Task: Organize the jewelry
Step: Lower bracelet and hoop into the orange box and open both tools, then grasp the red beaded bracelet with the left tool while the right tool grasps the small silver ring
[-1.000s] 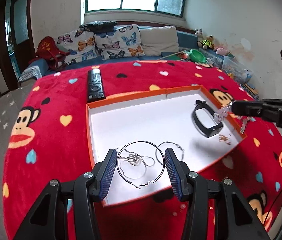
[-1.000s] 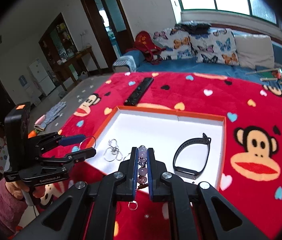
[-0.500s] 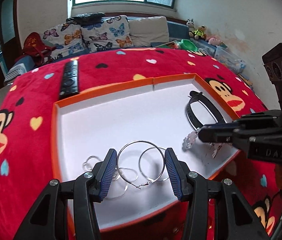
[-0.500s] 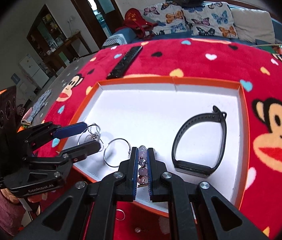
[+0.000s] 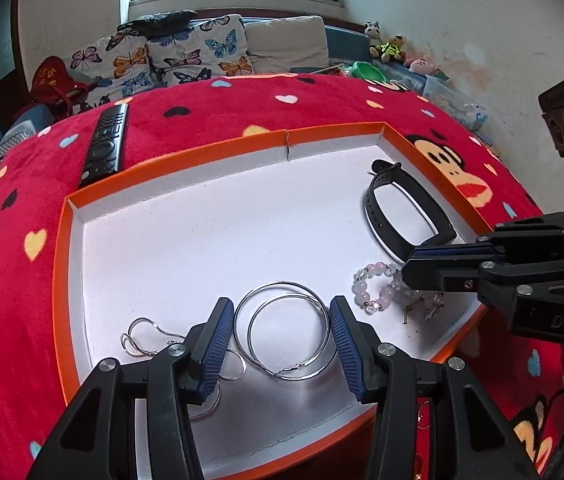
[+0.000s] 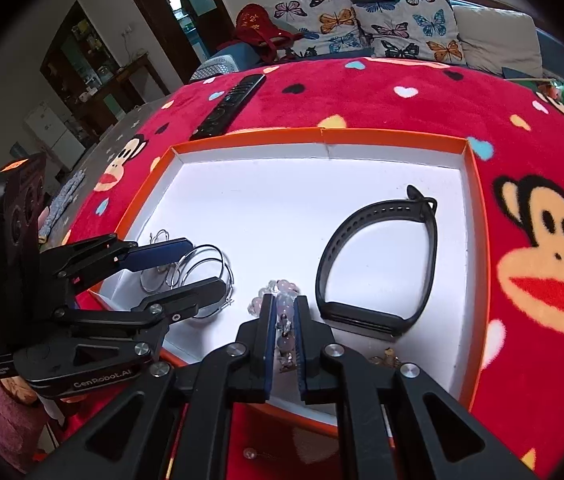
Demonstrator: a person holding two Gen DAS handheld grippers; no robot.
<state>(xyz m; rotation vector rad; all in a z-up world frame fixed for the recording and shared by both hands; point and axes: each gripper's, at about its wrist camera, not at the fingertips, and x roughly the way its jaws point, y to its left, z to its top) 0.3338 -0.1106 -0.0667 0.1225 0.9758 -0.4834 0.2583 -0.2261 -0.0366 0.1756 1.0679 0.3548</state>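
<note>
Since half a second ago my right tongs (image 6: pixel 282 336) have come down into the orange-rimmed tray (image 5: pixel 217 156). The pink bead bracelet (image 5: pixel 374 292), then carried clear of the floor, now lies on the white base just beside the black watch band (image 5: pixel 402 208). The right tongs remain closed on its near end.

My left tongs (image 5: pixel 282 336) stand open, fingers either side of the large hoop earring (image 5: pixel 282 330); whether they touch it I cannot tell. A thin chain necklace (image 5: pixel 141 338) lies to their left.

Judgement: the bracelet is placed; release of the right tongs is the outstanding step.
</note>
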